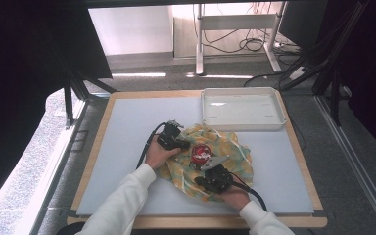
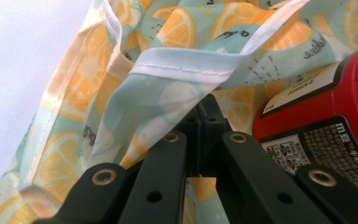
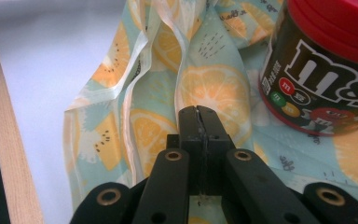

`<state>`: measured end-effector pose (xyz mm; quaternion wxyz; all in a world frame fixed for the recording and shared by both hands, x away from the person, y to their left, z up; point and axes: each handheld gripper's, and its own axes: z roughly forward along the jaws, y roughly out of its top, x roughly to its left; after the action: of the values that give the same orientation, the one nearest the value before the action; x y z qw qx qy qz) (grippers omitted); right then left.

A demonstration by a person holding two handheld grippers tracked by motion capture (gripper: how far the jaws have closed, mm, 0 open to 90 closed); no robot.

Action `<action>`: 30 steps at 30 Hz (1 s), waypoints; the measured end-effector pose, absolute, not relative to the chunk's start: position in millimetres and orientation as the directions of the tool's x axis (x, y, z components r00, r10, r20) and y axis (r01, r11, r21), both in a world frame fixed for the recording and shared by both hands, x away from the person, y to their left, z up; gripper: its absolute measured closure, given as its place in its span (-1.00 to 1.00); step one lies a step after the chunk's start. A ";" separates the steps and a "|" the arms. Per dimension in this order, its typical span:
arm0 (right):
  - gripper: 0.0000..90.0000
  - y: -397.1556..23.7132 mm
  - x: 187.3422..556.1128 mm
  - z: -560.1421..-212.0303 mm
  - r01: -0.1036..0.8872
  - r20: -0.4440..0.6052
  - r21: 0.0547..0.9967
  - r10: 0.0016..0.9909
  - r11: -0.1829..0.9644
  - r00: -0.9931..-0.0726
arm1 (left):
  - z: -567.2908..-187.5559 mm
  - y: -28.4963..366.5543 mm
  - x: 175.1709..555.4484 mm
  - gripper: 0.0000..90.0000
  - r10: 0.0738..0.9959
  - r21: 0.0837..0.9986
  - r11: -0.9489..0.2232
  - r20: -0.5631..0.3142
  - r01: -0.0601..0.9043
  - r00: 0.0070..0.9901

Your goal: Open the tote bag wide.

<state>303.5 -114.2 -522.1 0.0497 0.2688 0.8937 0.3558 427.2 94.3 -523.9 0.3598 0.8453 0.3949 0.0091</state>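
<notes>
Where both claws close, cloth [image 1: 225, 152] beneath

high view: fixed above the person's side, facing forward and down over the whole table [image 1: 127, 147] | left gripper view: rides low along its own jaws — close against the fruit-print cloth [image 2: 168, 84] | right gripper view: same low, close look | shared: cloth and red-lidded jar [image 3: 326, 65] — in all three

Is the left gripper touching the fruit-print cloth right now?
Touching. In the left gripper view the left gripper has its jaws shut, with the fruit-print cloth draped over their tips.
</notes>
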 end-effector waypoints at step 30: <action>0.98 -159.7 310.1 -478.6 0.450 0.117 0.781 0.607 0.432 -0.786 | -479.8 149.0 361.4 1.00 0.622 0.766 -0.301 -0.295 0.569 0.726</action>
<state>310.1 -159.7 -478.6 0.0914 0.3142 0.8413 0.4303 361.4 149.0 -479.8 0.4617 0.8060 0.3693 0.0288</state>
